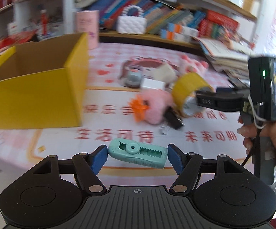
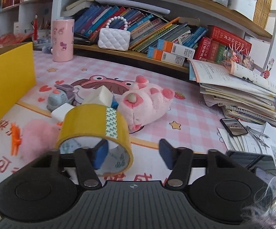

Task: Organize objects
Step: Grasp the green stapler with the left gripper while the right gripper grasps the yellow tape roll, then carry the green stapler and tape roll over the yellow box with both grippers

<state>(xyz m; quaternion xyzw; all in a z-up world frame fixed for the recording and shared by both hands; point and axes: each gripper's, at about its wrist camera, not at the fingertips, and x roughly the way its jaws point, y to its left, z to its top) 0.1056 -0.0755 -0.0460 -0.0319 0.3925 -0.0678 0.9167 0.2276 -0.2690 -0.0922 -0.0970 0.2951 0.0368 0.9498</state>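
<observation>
Left gripper (image 1: 137, 155) clamps the mint-green plastic correction-tape dispenser (image 1: 137, 155) end to end, held above the mat in front of the open yellow cardboard box (image 1: 32, 95); rigid, light, smooth shell, so it could slip or twist; the flat ends are the best hold. Right gripper (image 2: 133, 152): one pad sits inside the yellow-brown packing tape roll (image 2: 95, 131), the other outside its wall and apart, so not yet pinched; stiff hollow ring, best taken across the wall. Visible part of the box interior looks empty.
</observation>
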